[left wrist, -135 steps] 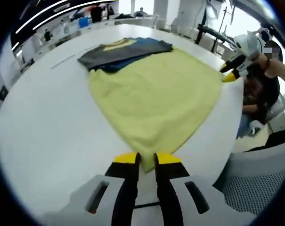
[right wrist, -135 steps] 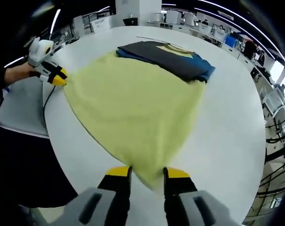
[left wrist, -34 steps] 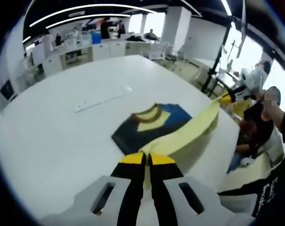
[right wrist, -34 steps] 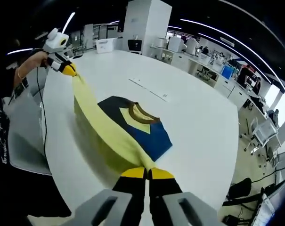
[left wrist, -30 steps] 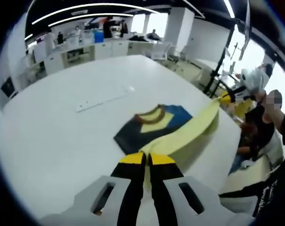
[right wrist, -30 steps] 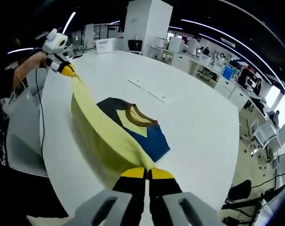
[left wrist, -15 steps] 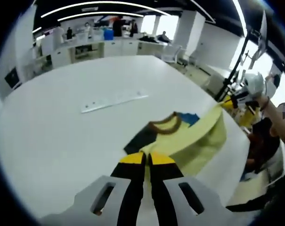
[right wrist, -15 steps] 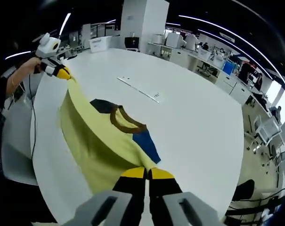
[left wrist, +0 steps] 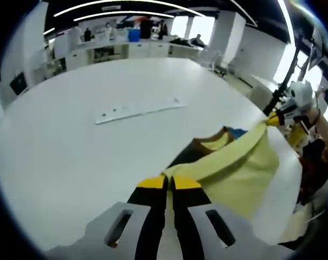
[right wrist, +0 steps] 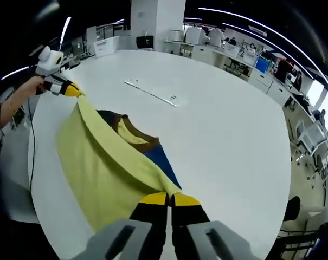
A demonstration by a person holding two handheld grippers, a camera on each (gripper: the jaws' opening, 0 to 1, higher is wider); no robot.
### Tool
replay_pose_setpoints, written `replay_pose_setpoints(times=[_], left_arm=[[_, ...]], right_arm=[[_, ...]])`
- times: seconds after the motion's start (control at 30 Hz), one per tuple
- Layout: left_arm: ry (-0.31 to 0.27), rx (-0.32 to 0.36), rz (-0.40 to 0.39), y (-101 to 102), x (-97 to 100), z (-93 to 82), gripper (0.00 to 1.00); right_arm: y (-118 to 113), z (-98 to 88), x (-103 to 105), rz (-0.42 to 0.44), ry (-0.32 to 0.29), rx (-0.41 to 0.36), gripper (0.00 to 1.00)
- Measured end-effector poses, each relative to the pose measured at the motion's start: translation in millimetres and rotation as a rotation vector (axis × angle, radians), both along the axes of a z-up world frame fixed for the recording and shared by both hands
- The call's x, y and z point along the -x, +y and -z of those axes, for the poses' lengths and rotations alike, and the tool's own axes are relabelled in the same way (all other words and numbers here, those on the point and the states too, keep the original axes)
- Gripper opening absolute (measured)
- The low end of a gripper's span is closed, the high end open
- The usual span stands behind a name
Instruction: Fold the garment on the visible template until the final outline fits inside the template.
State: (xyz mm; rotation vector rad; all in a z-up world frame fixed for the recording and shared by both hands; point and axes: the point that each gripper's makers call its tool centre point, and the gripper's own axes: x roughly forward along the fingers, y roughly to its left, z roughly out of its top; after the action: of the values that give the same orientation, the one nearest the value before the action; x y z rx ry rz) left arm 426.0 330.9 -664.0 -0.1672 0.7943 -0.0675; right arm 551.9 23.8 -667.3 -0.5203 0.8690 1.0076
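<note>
1. Left tongs (left wrist: 169,181) and right tongs (right wrist: 169,199) each pinch a corner of the pale yellow cloth garment (right wrist: 107,162), lifted taut.
2. Beneath lies a folded dark navy-and-blue shirt (right wrist: 153,149).
3. A thin white strip (left wrist: 139,109) lies on the open round white bench (left wrist: 71,146).

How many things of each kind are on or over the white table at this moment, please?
Yellow cloths: 1
Dark folded shirts: 1
Grippers: 2, left and right
White strips on the table: 1
Total: 5
</note>
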Motion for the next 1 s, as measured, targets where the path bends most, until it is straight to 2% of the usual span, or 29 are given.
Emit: replay_pose_setpoints(times=[0.17,0.27,0.37,0.6,0.73,0.87,1.0], left_arm=[[0.0,0.031,-0.036,3,-3.4,18.2,0.0],[-0.01,0.028,-0.034,2,-8.0,22.3,0.0],[-0.028,0.056,-0.05,1,-12.3,21.7,0.0],[-0.022,0.078,-0.076,4,-17.2,33.9,0.0],[-0.024,0.078,-0.08,3,-18.7,38.0,0.0],[0.004,0.058,-0.065,2,-16.5,45.7,0.0],[-0.012,0.022,-0.043,2,-17.5,46.7,0.0]], right_arm=[[3,15.3,-8,0.013,0.004,0.021,0.0],[2,25.5,-11,0.022,0.005,0.052,0.0],[-2,30.7,-10,0.037,0.011,0.088,0.0],[-1,38.3,-14,0.066,0.008,0.097,0.0],[-2,42.7,-15,0.07,0.006,0.107,0.0],[-1,49.5,-14,0.051,0.014,0.109,0.0],[-2,51.6,-14,0.023,0.008,0.111,0.0]])
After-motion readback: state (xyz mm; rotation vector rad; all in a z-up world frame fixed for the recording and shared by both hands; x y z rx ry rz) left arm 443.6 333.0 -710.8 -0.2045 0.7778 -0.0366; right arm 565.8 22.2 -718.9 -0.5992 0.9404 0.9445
